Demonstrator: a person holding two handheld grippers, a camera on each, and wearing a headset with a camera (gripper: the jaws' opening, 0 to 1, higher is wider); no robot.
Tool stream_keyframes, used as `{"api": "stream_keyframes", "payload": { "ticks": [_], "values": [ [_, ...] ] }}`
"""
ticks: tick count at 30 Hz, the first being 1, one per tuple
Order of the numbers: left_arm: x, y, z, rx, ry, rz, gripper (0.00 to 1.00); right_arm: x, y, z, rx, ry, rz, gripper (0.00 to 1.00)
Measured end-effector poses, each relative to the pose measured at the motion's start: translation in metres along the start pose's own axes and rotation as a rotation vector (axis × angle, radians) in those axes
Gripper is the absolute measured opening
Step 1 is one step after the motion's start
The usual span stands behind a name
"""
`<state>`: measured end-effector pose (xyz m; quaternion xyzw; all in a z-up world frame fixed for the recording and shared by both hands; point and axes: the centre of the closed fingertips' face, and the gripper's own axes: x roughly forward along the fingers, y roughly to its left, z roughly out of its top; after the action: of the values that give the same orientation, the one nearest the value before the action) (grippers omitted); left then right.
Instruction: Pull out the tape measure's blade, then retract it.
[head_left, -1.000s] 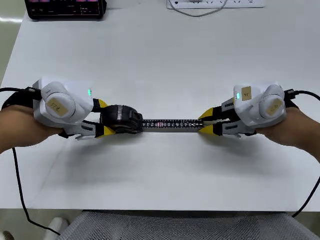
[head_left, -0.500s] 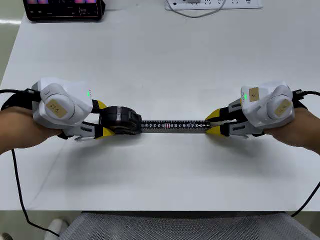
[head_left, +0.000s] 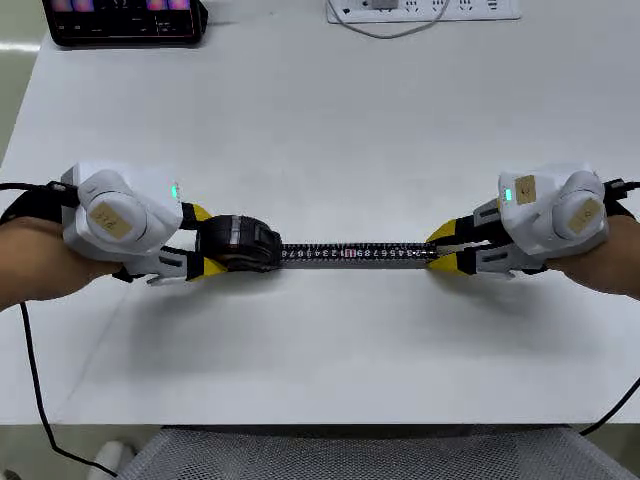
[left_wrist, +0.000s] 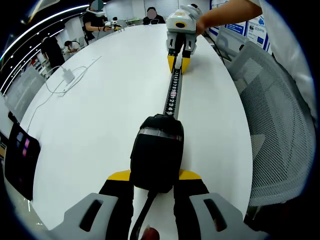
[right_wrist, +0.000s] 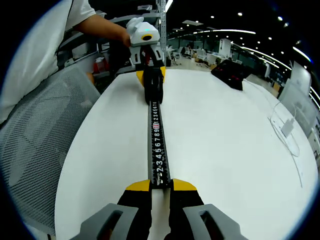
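A black tape measure case (head_left: 238, 243) lies on the white table (head_left: 330, 130), held between the yellow-tipped jaws of my left gripper (head_left: 203, 240). Its dark numbered blade (head_left: 355, 253) runs out to the right, flat just above the table. My right gripper (head_left: 441, 250) is shut on the blade's end. In the left gripper view the case (left_wrist: 157, 152) sits between the jaws and the blade (left_wrist: 173, 93) leads away to the right gripper (left_wrist: 180, 62). The right gripper view has the blade (right_wrist: 158, 150) reaching from my right gripper (right_wrist: 161, 185) to the case (right_wrist: 152, 88) and the left gripper (right_wrist: 150, 75).
A black device with a lit screen (head_left: 120, 20) rests at the far left corner. A white power strip with a cable (head_left: 420, 10) lies at the far edge. A mesh chair back (head_left: 350, 452) stands below the near table edge. People sit far off in the left gripper view.
My right gripper has moved to the right, drawing more of the blade out of the case. The left gripper and the case have stayed put.
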<state>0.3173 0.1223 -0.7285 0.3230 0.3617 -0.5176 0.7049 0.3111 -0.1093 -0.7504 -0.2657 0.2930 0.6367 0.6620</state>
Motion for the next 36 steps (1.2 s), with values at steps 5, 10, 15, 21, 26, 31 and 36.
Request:
{"api": "stream_keyframes", "payload": {
  "ticks": [5,10,15,21,26,31,36],
  "values": [
    [0.0,0.0,0.001,0.0,0.001,0.0,0.25,-0.004,0.0,-0.004,0.004,0.009,0.001,0.08],
    [0.0,0.0,0.001,0.0,0.001,0.0,0.25,-0.009,0.0,-0.009,0.004,0.017,0.001,0.08],
    [0.0,0.0,0.001,0.0,0.002,0.001,0.25,-0.014,0.0,-0.014,0.003,0.029,0.002,0.08],
    [-0.001,0.0,0.0,0.0,0.001,0.0,0.25,-0.021,0.0,-0.022,0.006,0.044,-0.004,0.08],
    [-0.001,-0.001,0.0,0.0,0.002,0.0,0.25,-0.028,0.0,-0.028,0.013,0.055,-0.008,0.08],
    [0.0,0.0,0.0,-0.001,0.003,0.0,0.25,-0.033,0.001,-0.036,0.016,0.069,-0.012,0.08],
    [0.0,0.0,0.0,0.004,0.004,-0.001,0.25,-0.04,0.0,-0.042,0.027,0.078,-0.022,0.08]
  ]
}}
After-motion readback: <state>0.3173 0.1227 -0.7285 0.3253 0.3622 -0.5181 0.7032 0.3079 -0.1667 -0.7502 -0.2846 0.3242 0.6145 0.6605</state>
